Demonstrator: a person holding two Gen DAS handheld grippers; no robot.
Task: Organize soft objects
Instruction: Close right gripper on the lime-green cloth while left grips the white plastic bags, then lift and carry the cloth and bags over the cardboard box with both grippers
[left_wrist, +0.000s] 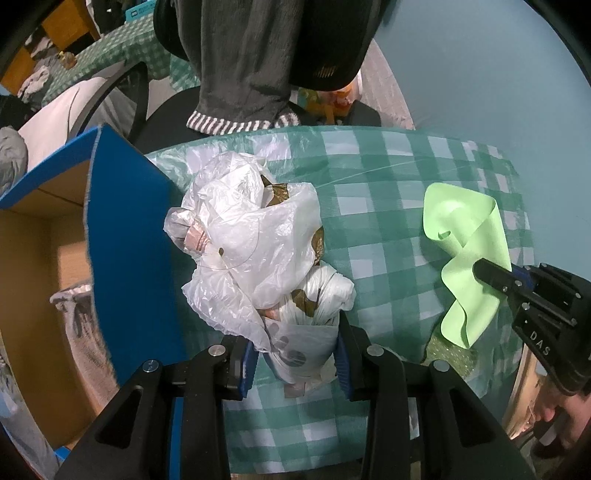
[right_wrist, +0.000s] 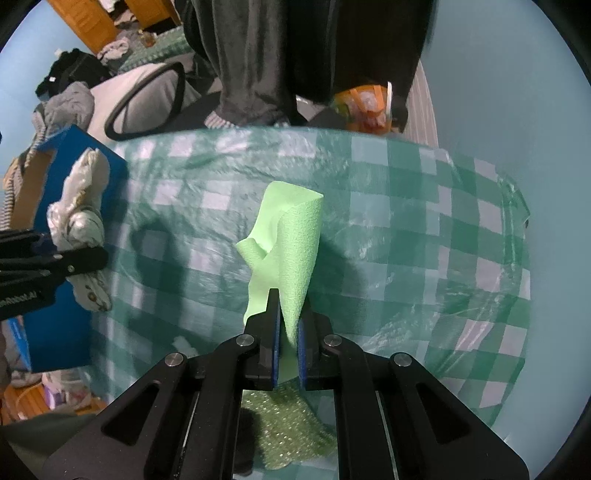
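My left gripper (left_wrist: 295, 354) is shut on a crumpled white plastic bag (left_wrist: 251, 243) and holds it above the green checked tablecloth (left_wrist: 388, 206). The same bag (right_wrist: 79, 206) shows at the left of the right wrist view, pinched by the left gripper's fingers (right_wrist: 85, 258). My right gripper (right_wrist: 288, 343) is shut on a light green cloth (right_wrist: 291, 236), which hangs curled over the table. From the left wrist view that cloth (left_wrist: 469, 240) is at the right, with the right gripper (left_wrist: 484, 271) clamped on its edge. A glittery green cloth (right_wrist: 284, 424) lies below it on the table.
An open blue cardboard box (left_wrist: 125, 236) stands at the table's left edge. A person in grey trousers (left_wrist: 240, 55) stands beyond the far side of the table. A chair, clothes and a bed crowd the back left. A hand (left_wrist: 565, 417) shows at the lower right.
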